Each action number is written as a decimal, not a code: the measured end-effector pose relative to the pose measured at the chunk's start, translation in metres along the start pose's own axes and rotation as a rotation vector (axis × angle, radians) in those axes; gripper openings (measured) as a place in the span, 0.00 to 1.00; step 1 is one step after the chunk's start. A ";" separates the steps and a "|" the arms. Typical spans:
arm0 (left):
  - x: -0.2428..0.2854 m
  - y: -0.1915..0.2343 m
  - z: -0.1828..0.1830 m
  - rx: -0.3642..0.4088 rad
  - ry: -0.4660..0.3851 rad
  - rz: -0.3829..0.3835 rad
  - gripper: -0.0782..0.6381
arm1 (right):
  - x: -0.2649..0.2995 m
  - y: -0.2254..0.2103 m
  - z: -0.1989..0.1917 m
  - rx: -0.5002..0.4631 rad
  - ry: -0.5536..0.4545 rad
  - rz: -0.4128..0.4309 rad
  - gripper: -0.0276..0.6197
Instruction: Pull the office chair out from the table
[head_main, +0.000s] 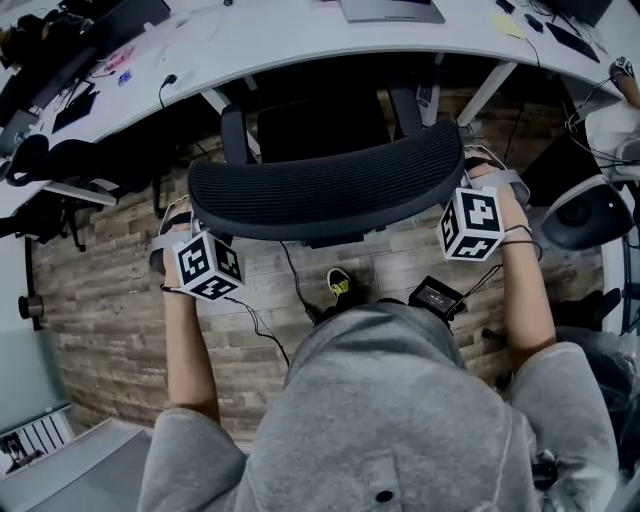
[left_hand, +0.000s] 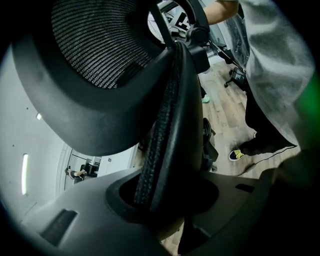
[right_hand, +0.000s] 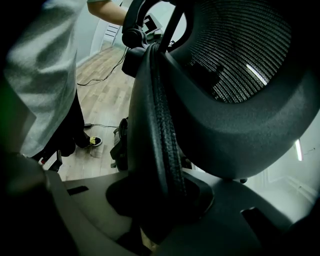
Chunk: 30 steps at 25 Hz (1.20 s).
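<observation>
The office chair's black mesh backrest (head_main: 330, 185) lies across the middle of the head view, with its seat and armrests partly beneath the white table (head_main: 300, 40). My left gripper (head_main: 178, 218) is shut on the backrest's left edge, and my right gripper (head_main: 487, 168) is shut on its right edge. In the left gripper view the padded backrest rim (left_hand: 165, 125) runs down between the jaws of the left gripper (left_hand: 160, 200). The right gripper view shows the same rim (right_hand: 160, 130) clamped in the right gripper (right_hand: 160, 200). The jaw pads themselves are hidden by the rim.
A laptop (head_main: 390, 10) and cables lie on the table, and dark gear is piled at its left end (head_main: 50, 60). Another chair base (head_main: 590, 212) stands at the right. On the wood floor behind the chair are a cable, a small black box (head_main: 435, 295) and the person's shoe (head_main: 340, 287).
</observation>
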<state>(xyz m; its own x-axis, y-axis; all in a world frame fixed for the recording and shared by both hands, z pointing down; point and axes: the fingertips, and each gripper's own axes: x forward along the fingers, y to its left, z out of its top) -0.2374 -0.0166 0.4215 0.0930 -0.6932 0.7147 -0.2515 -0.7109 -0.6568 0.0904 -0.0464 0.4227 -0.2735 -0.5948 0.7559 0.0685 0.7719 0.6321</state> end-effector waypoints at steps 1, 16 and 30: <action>-0.001 -0.002 0.000 0.001 0.000 -0.003 0.32 | -0.001 0.002 0.000 -0.001 0.001 0.003 0.22; -0.029 -0.033 0.004 -0.010 0.007 -0.003 0.32 | -0.027 0.030 0.000 -0.014 -0.001 0.010 0.22; -0.066 -0.075 0.008 -0.020 0.007 0.016 0.32 | -0.061 0.073 0.001 -0.025 -0.009 0.008 0.22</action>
<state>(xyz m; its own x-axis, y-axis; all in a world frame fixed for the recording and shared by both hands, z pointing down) -0.2173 0.0813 0.4219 0.0823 -0.7037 0.7057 -0.2718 -0.6971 -0.6634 0.1108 0.0468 0.4224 -0.2811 -0.5864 0.7597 0.0944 0.7709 0.6299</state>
